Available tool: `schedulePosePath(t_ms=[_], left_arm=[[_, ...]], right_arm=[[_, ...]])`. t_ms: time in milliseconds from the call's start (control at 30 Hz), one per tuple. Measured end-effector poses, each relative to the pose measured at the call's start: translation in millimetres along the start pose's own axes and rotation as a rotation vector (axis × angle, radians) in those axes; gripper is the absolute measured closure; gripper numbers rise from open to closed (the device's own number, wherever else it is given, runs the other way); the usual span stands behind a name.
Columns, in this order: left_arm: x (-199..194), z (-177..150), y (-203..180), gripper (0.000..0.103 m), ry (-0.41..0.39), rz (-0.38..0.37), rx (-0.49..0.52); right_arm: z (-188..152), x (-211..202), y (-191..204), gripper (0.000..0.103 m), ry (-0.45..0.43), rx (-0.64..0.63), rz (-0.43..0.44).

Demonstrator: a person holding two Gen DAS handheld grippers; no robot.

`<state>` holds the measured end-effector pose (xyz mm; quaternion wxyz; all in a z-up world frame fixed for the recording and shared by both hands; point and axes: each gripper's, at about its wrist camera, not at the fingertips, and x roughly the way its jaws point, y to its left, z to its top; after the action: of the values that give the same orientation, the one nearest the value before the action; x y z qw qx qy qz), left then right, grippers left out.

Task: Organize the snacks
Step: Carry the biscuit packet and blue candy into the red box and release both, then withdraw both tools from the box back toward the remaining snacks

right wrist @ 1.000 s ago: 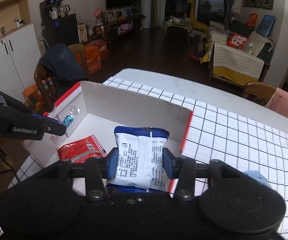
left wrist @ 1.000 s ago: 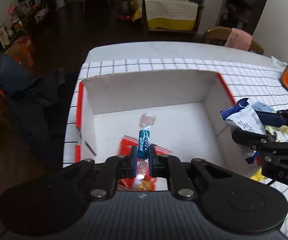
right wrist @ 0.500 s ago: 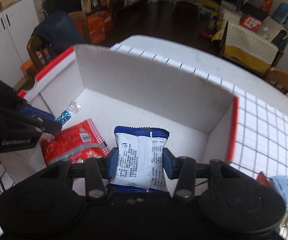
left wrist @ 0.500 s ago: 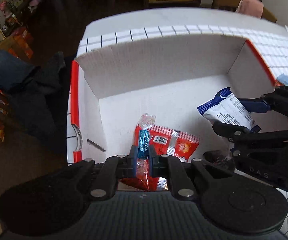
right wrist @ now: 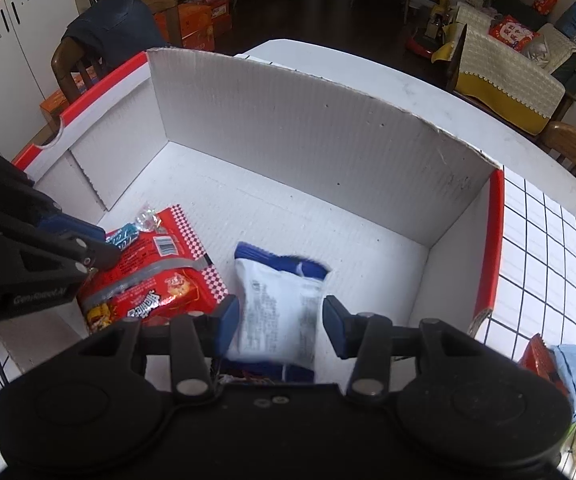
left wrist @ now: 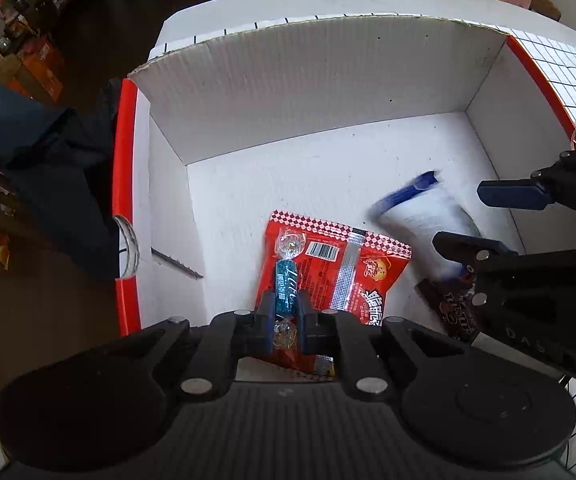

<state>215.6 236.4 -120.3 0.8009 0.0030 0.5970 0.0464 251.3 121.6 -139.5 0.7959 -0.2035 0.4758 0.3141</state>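
A white cardboard box with red edges (left wrist: 327, 92) (right wrist: 307, 128) stands on the table. My left gripper (left wrist: 286, 308) is shut on a blue wrapped candy (left wrist: 286, 286) and holds it over a red snack packet (left wrist: 343, 264) (right wrist: 156, 280) lying in the box. My right gripper (right wrist: 280, 322) is open, and a blurred blue-and-white snack packet (right wrist: 280, 304) (left wrist: 423, 212) sits loose between its fingers inside the box. The right gripper also shows in the left wrist view (left wrist: 499, 220). A dark brown packet (left wrist: 451, 312) lies beneath it.
The table has a white grid-pattern cloth (right wrist: 547, 248). Several loose snacks (right wrist: 567, 376) lie on it right of the box. A chair with a dark jacket (right wrist: 112, 32) stands beyond the box's left side.
Both grippers have moved lower into the box. My right gripper has opened and let go of the blue-and-white packet, which is dropping. The left gripper still holds the candy.
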Motion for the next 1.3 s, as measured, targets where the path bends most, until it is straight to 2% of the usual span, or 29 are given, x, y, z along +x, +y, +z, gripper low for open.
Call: schedulePosePath(t_ms=[300, 367, 433, 600, 667, 733, 800, 867, 933, 1000, 1133, 1300], left_arm=[[-12, -11, 3, 0.09, -0.027, -0.027, -0.032], [-18, -13, 3, 0.085, -0.041, -0.035, -0.03], [-26, -16, 2, 0.074, -0.062, -0.037, -0.028], [-44, -20, 0, 0.071, -0.103, -0.056, -0.028], [-52, -22, -2, 0.065, -0.121, -0.059, -0.025], [-61, -25, -3, 0.054, -0.147, -0.061, -0.023], [-70, -29, -5, 0.05, -0.175, -0.064, -0.021], [-79, -32, -8, 0.049, -0.196, -0.07, -0.021], [-88, -35, -10, 0.043, -0.221, -0.075, -0.021], [-97, -38, -12, 0.038, -0.247, -0.084, -0.021], [-115, -44, -21, 0.036, -0.29, -0.098, -0.005], [-135, -53, -36, 0.029, -0.352, -0.125, 0.01]], right_arm=[[-8, -19, -4, 0.055, -0.042, 0.026, 0.0], [-10, -26, -7, 0.055, -0.06, 0.044, 0.008], [-12, -35, -10, 0.054, -0.079, 0.063, 0.011], [-18, -58, -13, 0.052, -0.128, 0.094, 0.011], [-20, -68, -15, 0.052, -0.148, 0.109, 0.01], [-22, -78, -16, 0.05, -0.168, 0.125, 0.014], [-25, -89, -18, 0.042, -0.192, 0.136, 0.015], [-28, -100, -19, 0.04, -0.217, 0.145, 0.02], [-31, -110, -19, 0.039, -0.237, 0.15, 0.018], [-35, -121, -21, 0.034, -0.259, 0.159, 0.024], [-44, -141, -26, 0.027, -0.302, 0.181, 0.039], [-60, -165, -32, 0.018, -0.348, 0.204, 0.057]])
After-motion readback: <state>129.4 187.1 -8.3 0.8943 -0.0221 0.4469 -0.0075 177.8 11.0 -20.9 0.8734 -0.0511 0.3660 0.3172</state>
